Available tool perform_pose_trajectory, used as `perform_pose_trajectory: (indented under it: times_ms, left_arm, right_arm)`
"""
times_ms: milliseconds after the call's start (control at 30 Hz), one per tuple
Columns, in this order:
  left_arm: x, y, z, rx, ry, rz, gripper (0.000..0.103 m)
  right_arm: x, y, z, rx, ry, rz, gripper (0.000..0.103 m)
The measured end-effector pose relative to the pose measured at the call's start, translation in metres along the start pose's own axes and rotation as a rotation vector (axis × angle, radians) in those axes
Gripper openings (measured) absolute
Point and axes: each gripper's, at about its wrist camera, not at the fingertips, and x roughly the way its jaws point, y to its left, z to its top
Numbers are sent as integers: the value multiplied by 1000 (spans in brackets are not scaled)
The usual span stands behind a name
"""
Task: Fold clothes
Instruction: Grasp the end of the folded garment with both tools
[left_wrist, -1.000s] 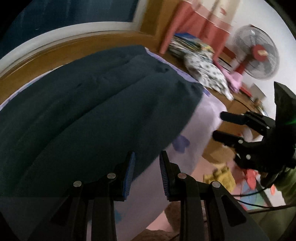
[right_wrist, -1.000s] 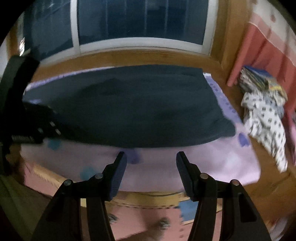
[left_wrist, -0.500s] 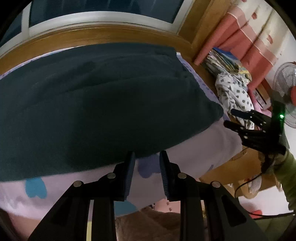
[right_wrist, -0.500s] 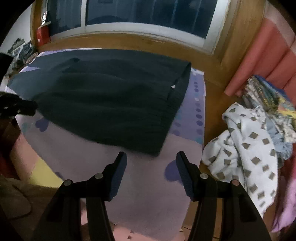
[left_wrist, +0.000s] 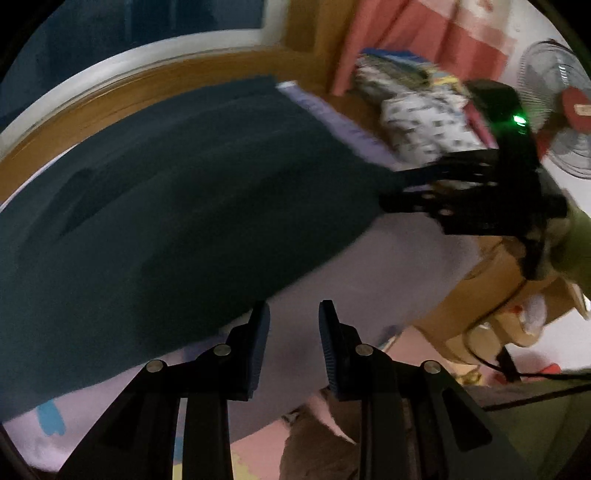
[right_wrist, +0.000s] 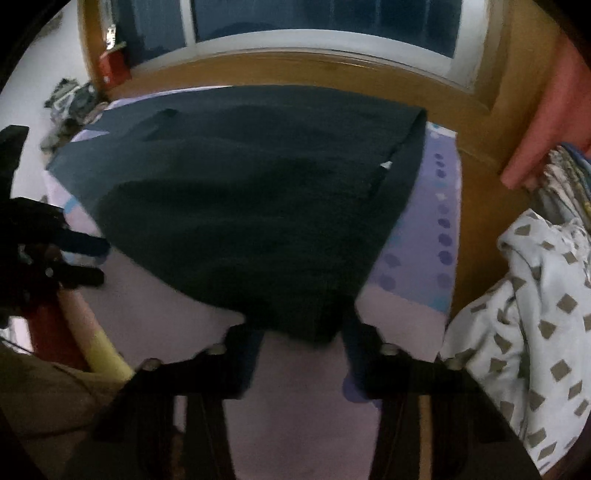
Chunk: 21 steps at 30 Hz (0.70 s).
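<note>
A dark teal garment (left_wrist: 184, 203) (right_wrist: 258, 203) lies spread flat on a lavender sheet (left_wrist: 406, 266) (right_wrist: 159, 291). My right gripper (right_wrist: 301, 326) is at the garment's near right corner. The corner lies between its blurred fingers while the jaws are closing, and I see no firm pinch. The left wrist view shows the same gripper (left_wrist: 395, 188) at that corner. My left gripper (left_wrist: 293, 306) hovers over the sheet just off the garment's front edge, jaws narrowly apart and empty. In the right wrist view it (right_wrist: 85, 258) is at the far left.
A white patterned cloth (right_wrist: 535, 295) (left_wrist: 424, 125) is heaped right of the sheet, below a pink curtain (left_wrist: 424, 40). A fan (left_wrist: 561, 110) stands at the far right. A wooden sill (right_wrist: 332, 70) runs behind. A cardboard box (left_wrist: 480, 295) sits below the sheet's edge.
My right gripper moved in to the garment's near right corner, which now sits between its fingers, and the jaws narrowed a little. My left gripper slid along the front edge, still empty.
</note>
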Motion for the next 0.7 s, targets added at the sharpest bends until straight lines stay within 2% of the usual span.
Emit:
perform_pose_trajectory:
  times_ms: [33, 167, 267, 400, 567, 633, 667, 700]
  left_arm:
    - [1, -7, 2, 24, -6, 3, 27]
    - [15, -37, 19, 132, -19, 99, 27]
    - [21, -52, 33, 164, -76, 170, 27]
    - [22, -56, 49, 123, -140, 226, 28]
    - [14, -54, 54, 83, -188, 255, 28]
    - [10, -55, 55, 85, -209, 262, 40]
    - [16, -55, 55, 101, -188, 267, 53]
    - [23, -56, 55, 118, -166, 293, 54]
  right_arm:
    - [-2, -1, 1, -14, -2, 15, 26]
    - [-8, -8, 7, -54, 5, 92, 25]
    - [-18, -20, 13, -31, -12, 156, 25]
    - [-31, -30, 25, -15, -43, 227, 25]
    - [-34, -31, 33, -59, -44, 242, 25]
    - [-34, -33, 34, -62, -41, 257, 25]
    - [-34, -34, 34, -61, -43, 266, 25]
    - [-34, -36, 34, -60, -45, 274, 25]
